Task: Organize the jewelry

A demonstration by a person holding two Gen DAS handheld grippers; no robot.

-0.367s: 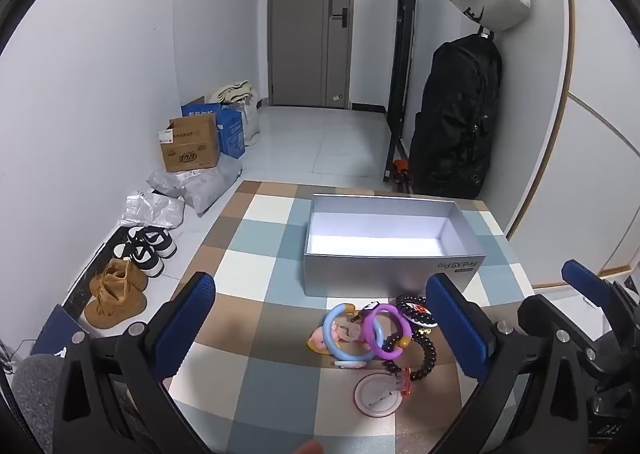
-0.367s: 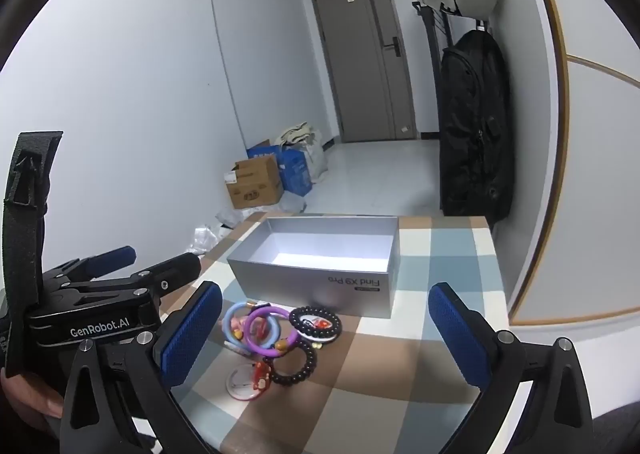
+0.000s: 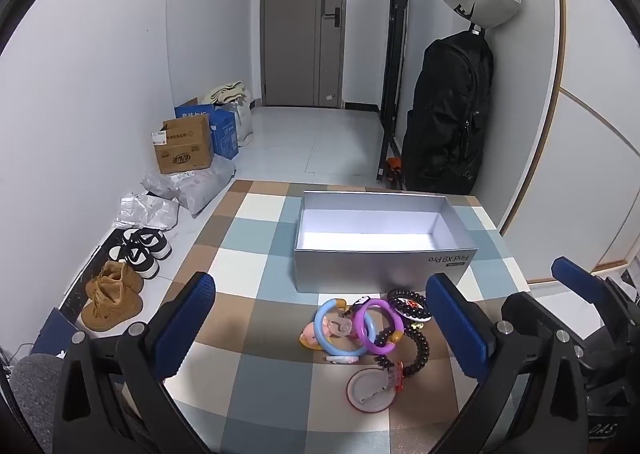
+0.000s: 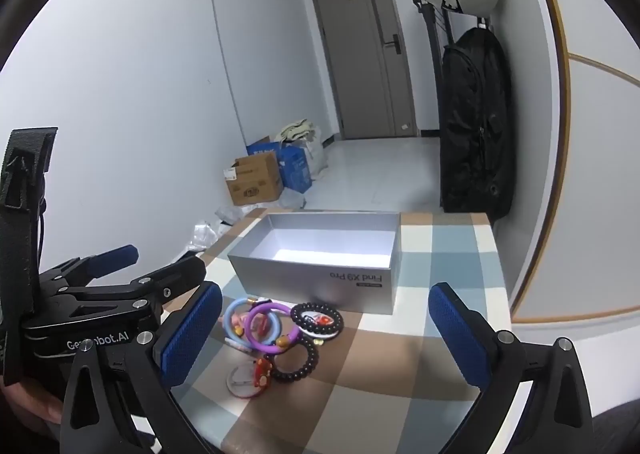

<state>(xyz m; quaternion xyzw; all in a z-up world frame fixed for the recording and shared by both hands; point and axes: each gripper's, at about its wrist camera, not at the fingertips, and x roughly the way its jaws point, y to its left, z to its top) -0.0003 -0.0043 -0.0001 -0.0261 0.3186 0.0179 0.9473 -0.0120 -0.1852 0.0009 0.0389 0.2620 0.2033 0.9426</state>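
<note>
A small heap of jewelry [image 3: 370,328] lay on the checked worktop [image 3: 256,262], just in front of an open silver box [image 3: 384,238] whose inside showed nothing. In the heap were a light blue ring [image 3: 334,324], a purple ring [image 3: 378,330], a black bead bracelet [image 3: 408,304] nearest the box, a second dark bead loop [image 3: 418,352] and a round clear disc [image 3: 370,390] at the near edge. The left gripper [image 3: 324,334] hovered above the pile with its blue-padded jaws spread wide and nothing between the pads. The right gripper [image 4: 324,338], beside it, was likewise fully spread and held nothing, tilted down toward the same heap. Beyond the worktop, cardboard boxes [image 3: 184,143], plastic bags and shoes [image 3: 116,294] lined the left wall, a black backpack [image 3: 448,117] hung at right, and a grey door [image 3: 302,19] closed the hallway.
</note>
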